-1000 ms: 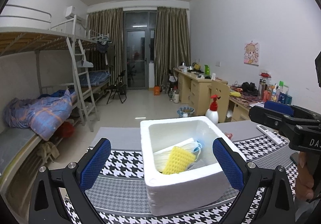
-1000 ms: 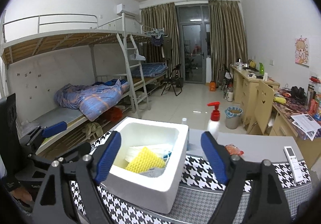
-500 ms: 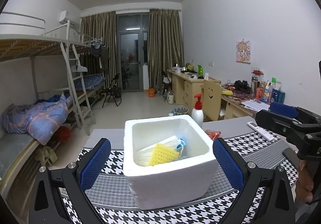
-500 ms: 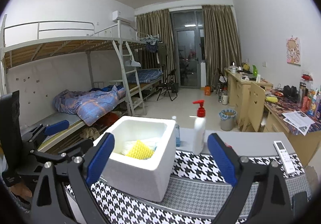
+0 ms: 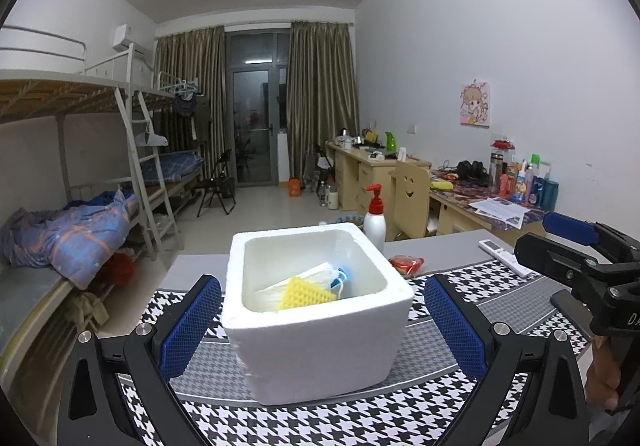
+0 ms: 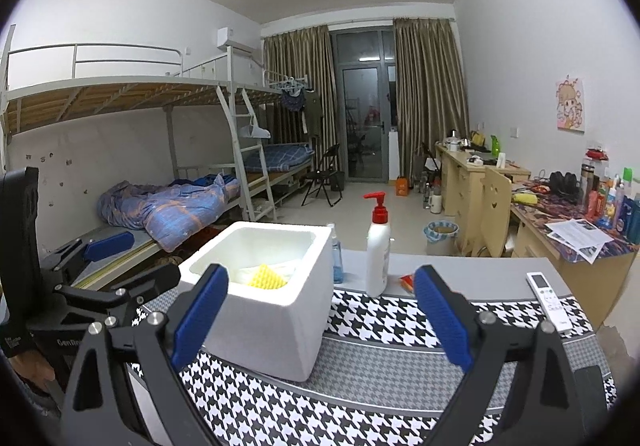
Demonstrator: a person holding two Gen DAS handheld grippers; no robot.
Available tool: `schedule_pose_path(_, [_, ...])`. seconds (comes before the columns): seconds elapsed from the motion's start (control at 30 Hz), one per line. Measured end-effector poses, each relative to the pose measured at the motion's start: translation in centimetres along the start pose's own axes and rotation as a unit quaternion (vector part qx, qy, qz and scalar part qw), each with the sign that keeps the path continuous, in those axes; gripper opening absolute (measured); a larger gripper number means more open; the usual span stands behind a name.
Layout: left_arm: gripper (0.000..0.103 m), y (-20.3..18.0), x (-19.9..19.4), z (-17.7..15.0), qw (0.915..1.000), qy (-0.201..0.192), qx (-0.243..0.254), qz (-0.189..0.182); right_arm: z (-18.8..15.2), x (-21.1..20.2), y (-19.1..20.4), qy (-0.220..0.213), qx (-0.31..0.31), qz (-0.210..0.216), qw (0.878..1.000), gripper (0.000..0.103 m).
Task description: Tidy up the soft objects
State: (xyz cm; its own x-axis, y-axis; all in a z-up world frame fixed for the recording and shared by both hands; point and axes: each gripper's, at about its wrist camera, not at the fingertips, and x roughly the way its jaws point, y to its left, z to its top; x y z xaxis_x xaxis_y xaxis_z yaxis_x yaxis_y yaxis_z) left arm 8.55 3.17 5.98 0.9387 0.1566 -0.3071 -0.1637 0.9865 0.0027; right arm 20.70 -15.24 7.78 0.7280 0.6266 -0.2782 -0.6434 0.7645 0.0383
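A white foam box [image 5: 316, 330] stands on the houndstooth table mat [image 5: 472, 294]. It holds a yellow sponge [image 5: 305, 293], white face masks [image 5: 316, 276] and a bit of blue. The box also shows in the right wrist view [image 6: 260, 314] with the sponge [image 6: 266, 281] inside. My left gripper [image 5: 322, 330] is open and empty, its blue pads either side of the box front. My right gripper [image 6: 320, 322] is open and empty, to the right of the box and pulled back from it; it also appears at the right edge of the left wrist view [image 5: 584, 254].
A white pump bottle with a red top [image 6: 378, 246] and a small blue bottle [image 6: 337, 258] stand behind the box. A red packet [image 5: 406, 264] and a white remote [image 6: 550, 300] lie on the grey table. Bunk beds are to the left, desks to the right.
Both grippers have drawn back and lowered from above the box, so the box looks farther and I see less of its inside. Both stay open and empty.
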Motion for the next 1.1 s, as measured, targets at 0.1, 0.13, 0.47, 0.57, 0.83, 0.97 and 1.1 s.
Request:
schedule_pose_path(0.1, [0.102,-0.1,-0.5,-0.3,1.0000,-0.006,0.003,0.002,-0.4,-0.4,-0.2,-0.003,0.000,-0.002,1.000,0.096])
schedule_pose_path(0.13, [0.102,-0.2,-0.6,-0.4,1.0000,-0.007,0.004,0.001,-0.5,-0.5,-0.2,-0.003,0.000,-0.002,1.000,0.096])
schedule_pose_path(0.47, [0.102,-0.9,-1.3,-1.6,0.9998,-0.021,0.001,0.006,-2.5,-1.0,-0.8,-0.004,0.005,0.002,1.000,0.096])
schedule_pose_path(0.57, [0.102,-1.2,-1.5,-2.0,0.9995,-0.030,-0.002,0.004,-3.0,-1.2,-0.8,-0.006,0.004,0.001,1.000,0.096])
schedule_pose_path(0.83, [0.102,-1.1,-2.1,-3.0,0.9986,-0.050,-0.016,0.005,-4.1,-2.0,-0.5,-0.026,-0.001,-0.010,1.000,0.096])
schedule_pose_path(0.97, [0.102,-1.0,-2.2,-3.6,0.9982,-0.058,-0.014,0.011,-4.4,-2.3,-0.7,-0.030,0.003,-0.008,1.000,0.096])
schedule_pose_path(1.1, [0.102,-1.0,-2.2,-4.1,0.9983,-0.056,-0.015,0.006,-4.8,-2.4,-0.5,-0.032,-0.001,-0.020,0.999,0.096])
